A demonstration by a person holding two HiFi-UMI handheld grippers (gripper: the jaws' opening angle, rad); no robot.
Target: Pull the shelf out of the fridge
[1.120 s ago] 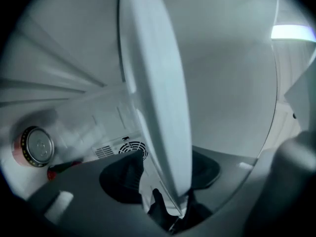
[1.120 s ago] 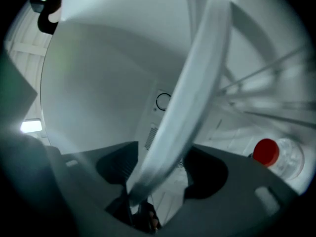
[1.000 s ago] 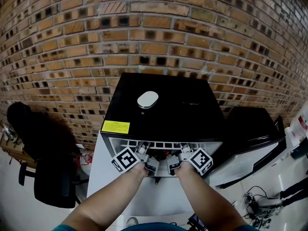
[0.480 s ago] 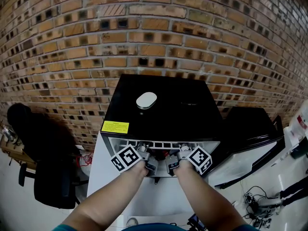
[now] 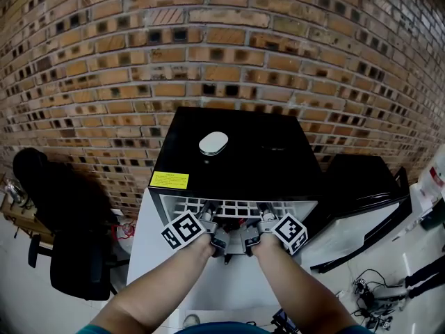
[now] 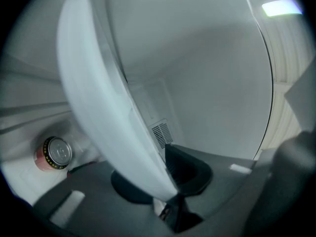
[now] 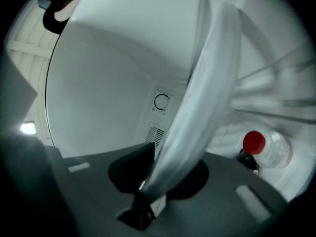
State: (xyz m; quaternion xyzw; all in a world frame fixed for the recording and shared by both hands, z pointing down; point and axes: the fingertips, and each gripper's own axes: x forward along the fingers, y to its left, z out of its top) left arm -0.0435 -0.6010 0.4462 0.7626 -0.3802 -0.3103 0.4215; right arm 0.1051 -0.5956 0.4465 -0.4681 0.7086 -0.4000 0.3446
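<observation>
Shelf (image 5: 240, 207), white wire, pokes from the fridge (image 5: 236, 152) mouth with its front rim pinched in both claws. My left gripper (image 5: 207, 218) has just been closing and now clamps that rim, jaws nearly together. My right gripper (image 5: 266, 218) has done the same and grips it too. In each gripper view the rim is a white blur that covers the pads. Left of my left claw lies a can (image 6: 53, 153); right of my right claw lies a red-capped bottle (image 7: 266, 149). A yellow label (image 5: 170, 180) sits just beyond the left claw, its print too small to read.
</observation>
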